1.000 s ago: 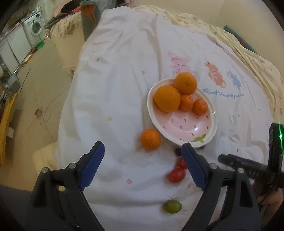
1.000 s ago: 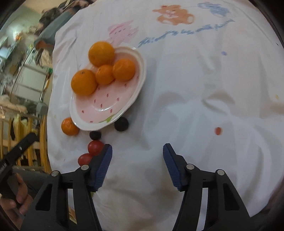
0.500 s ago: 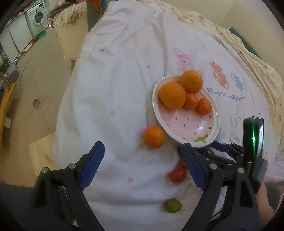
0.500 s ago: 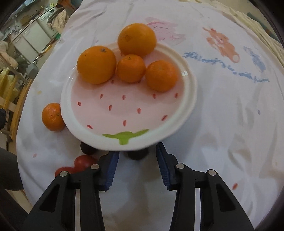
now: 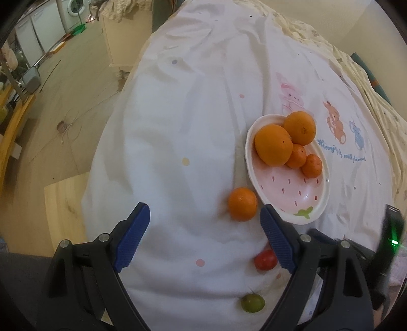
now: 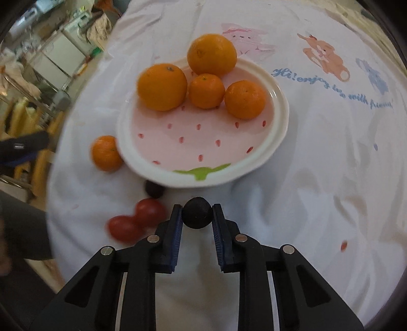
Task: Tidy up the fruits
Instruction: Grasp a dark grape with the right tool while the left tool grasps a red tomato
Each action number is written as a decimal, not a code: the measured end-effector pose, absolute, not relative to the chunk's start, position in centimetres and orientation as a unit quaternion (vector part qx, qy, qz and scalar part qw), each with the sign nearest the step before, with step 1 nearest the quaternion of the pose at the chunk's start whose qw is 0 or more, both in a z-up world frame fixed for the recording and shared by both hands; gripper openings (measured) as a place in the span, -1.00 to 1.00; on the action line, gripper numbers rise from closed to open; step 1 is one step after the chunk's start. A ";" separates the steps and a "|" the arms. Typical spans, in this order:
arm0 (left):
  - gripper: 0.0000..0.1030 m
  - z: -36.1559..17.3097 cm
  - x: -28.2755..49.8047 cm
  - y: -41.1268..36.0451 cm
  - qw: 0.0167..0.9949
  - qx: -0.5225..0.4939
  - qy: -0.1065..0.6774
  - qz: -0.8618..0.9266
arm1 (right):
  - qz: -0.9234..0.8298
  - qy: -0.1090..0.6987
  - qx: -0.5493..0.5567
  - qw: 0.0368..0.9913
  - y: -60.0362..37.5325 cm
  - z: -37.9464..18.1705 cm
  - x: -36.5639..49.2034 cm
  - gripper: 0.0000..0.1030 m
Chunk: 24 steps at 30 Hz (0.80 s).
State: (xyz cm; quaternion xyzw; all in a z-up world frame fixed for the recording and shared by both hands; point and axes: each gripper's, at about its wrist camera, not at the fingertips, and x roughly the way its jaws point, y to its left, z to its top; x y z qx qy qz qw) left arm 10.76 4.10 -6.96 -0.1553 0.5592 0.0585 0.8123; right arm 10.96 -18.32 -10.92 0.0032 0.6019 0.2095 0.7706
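Observation:
A pink strawberry-pattern plate (image 6: 254, 163) (image 5: 320, 203) on the white cloth holds several oranges (image 6: 162, 86) (image 5: 273, 145). My right gripper (image 6: 197, 214) is shut on a dark round fruit (image 6: 197, 214) just in front of the plate's near rim. A second dark fruit (image 6: 154, 189), two red tomatoes (image 6: 150, 210) (image 6: 123, 228) and a loose orange (image 6: 106, 152) lie left of it. My left gripper (image 5: 203, 229) is open and empty, with the loose orange (image 5: 242, 203) just beyond its right finger. A red tomato (image 5: 265, 259) and a green fruit (image 5: 252, 303) lie near that finger.
The white printed cloth (image 5: 190, 114) covers a table whose left edge drops to a wooden floor (image 5: 63, 101). A wooden board (image 5: 66, 201) lies on the floor below that edge. Cabinets and a washing machine (image 5: 76, 7) stand far left. The right gripper's body (image 5: 389, 242) shows at the right.
My right gripper has moved in to the plate's near rim and closed on the dark fruit. My left gripper has shifted left and nearer the loose orange, still open.

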 end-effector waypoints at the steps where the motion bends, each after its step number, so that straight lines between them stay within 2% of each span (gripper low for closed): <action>1: 0.67 -7.0 10.8 4.1 0.813 -0.154 0.559 0.057 | 0.214 0.597 0.010 0.773 -18.8 -10.1 10.7 -0.53; 8: 0.67 -7.9 10.5 1.9 0.806 -0.117 0.580 0.030 | 0.226 0.574 0.057 0.785 -21.0 -6.2 9.5 -0.53; 13: 0.67 -9.4 10.0 -2.4 0.794 -0.038 0.607 -0.021 | 0.209 0.570 0.091 0.789 -22.3 -6.9 10.0 -0.53; 19: 0.65 -10.4 9.6 -5.8 0.782 0.005 0.620 -0.060 | 0.189 0.569 0.120 0.791 -23.5 -7.2 10.7 -0.53; 24: 0.42 -12.3 9.8 -8.0 0.764 0.036 0.640 -0.077 | 0.174 0.572 0.133 0.791 -24.4 -7.6 10.9 -0.53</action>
